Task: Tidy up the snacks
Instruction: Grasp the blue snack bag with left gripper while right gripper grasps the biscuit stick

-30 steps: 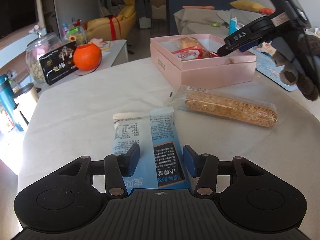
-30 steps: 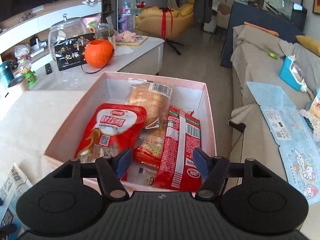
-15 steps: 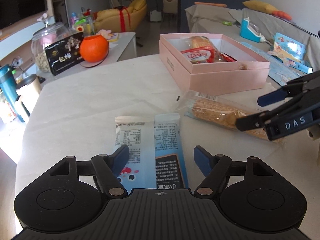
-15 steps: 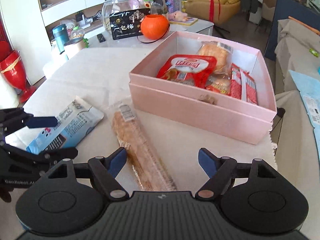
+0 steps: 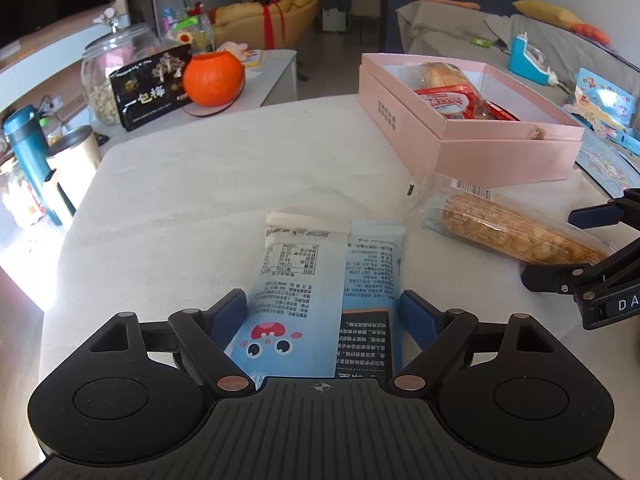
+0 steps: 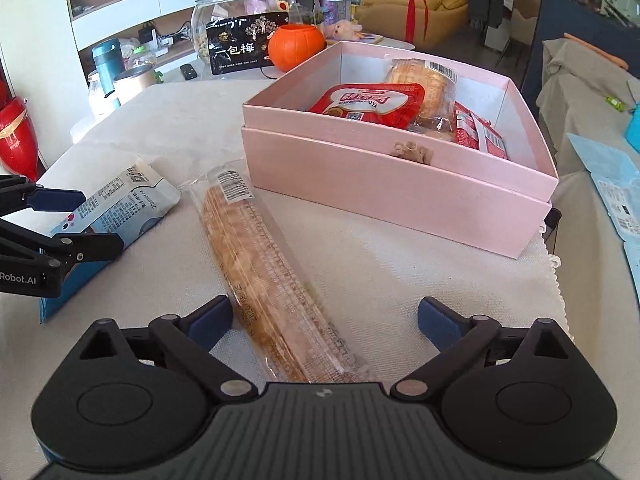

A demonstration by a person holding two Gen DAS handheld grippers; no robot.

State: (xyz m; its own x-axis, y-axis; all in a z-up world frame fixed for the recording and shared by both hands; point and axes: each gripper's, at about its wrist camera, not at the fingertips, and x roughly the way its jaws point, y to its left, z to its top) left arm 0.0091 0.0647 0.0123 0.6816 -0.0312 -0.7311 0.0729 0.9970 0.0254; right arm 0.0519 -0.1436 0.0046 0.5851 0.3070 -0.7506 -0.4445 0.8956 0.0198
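Observation:
A blue snack packet (image 5: 320,300) lies flat on the white tablecloth, and my left gripper (image 5: 323,312) is open around its near end. It also shows in the right wrist view (image 6: 112,216). A long clear-wrapped biscuit stick (image 6: 272,276) lies between the fingers of my open right gripper (image 6: 324,318); it shows in the left wrist view (image 5: 516,232) too. The pink box (image 6: 400,184) stands behind, holding a red packet (image 6: 372,104), a wrapped bread (image 6: 428,80) and a red stick pack (image 6: 480,132).
An orange pumpkin pot (image 5: 214,78), a black box with Chinese characters (image 5: 152,88) and a glass jar (image 5: 108,68) stand on a side unit beyond the table. A teal bottle (image 5: 28,148) and a steel cup (image 5: 74,156) stand at the left. Blue cards (image 6: 616,196) lie right of the box.
My right gripper came away from above the box, down to the table, and now straddles the biscuit stick. My left gripper opened wider around the blue packet and the view pulled back a little.

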